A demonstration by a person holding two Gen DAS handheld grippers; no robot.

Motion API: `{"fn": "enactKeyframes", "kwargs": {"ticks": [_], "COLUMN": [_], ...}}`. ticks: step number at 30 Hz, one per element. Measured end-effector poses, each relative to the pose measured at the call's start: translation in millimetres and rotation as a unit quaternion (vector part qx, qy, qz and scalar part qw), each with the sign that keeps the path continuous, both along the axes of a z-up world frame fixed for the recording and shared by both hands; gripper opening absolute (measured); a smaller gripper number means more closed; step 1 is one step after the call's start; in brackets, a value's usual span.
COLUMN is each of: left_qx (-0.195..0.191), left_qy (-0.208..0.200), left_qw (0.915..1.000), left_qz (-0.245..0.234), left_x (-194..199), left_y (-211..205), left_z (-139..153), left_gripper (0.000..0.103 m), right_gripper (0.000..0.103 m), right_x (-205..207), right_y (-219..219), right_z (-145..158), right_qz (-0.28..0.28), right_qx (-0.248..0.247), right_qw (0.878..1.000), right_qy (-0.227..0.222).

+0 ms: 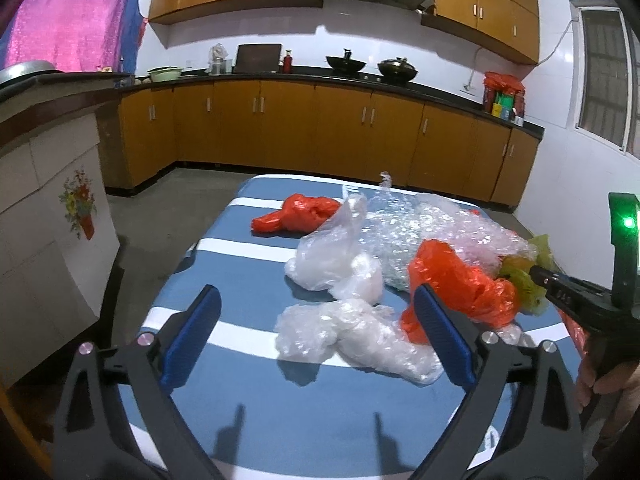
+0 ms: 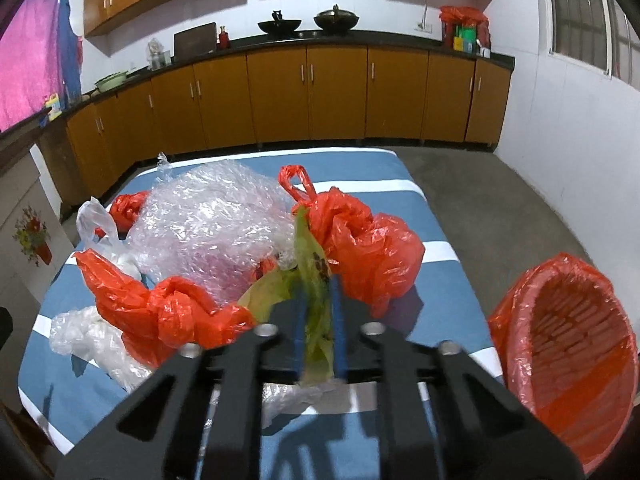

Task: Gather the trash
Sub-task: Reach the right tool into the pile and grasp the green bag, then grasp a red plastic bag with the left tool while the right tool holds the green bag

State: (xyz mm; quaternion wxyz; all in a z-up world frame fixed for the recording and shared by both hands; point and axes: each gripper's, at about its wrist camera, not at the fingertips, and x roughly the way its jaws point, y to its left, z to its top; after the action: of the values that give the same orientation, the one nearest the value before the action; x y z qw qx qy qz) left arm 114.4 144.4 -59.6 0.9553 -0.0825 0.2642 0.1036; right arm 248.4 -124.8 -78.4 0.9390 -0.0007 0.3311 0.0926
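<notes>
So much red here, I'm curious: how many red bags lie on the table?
3 red bags: one far left behind the bubble wrap, one near left beside the right gripper, one just right of it. Others may be buried.

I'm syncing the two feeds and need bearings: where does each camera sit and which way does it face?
Left wrist: sits on the left gripper, facing across the striped table at clear bags and kitchen cabinets; shows its open blue fingers and the right gripper.
Right wrist: sits on the right gripper, facing the same cabinets; fingers shut on a green bag, red-lined basket at right.
Shared: bubble wrap, red bags, table, counter.
</notes>
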Motion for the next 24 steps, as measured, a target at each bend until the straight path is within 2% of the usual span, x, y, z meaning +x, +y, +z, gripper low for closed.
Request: {"fn": "enactKeyframes", "kwargs": {"ticks": [7,14,21,24], "left_qx": [-0.001,0.0,-0.014,-0.02], "left_qy": [0.003,0.011,0.035,0.055], "left_qw": [0.9991,0.9969,0.994,0.9922], "left_qz": [-0.042,-0.078,-0.103,-0.11], "left_x": [23,50,73,84], "left_y": [-21,-44,-58,-60], "left_z": [-1,-3,-9,-17], "left_gripper": [0.085,0.084,0.073,0.065], "right_gripper": [0.001,0.001,0.001,0.001], "right_x": [-13,-21,-22,-23], "right_y": [-13,-20,-22,-22], "right_z": [13,17,13,11], "right_qz": [0.008,0.016,0.019,0.021], "right_qx": [0.026,0.041,0.044,0.043], "right_qw": [0.999,0.999,0.999,0.999], "right_qy": [-0.019,-0.027,-0.023,-0.021]}}
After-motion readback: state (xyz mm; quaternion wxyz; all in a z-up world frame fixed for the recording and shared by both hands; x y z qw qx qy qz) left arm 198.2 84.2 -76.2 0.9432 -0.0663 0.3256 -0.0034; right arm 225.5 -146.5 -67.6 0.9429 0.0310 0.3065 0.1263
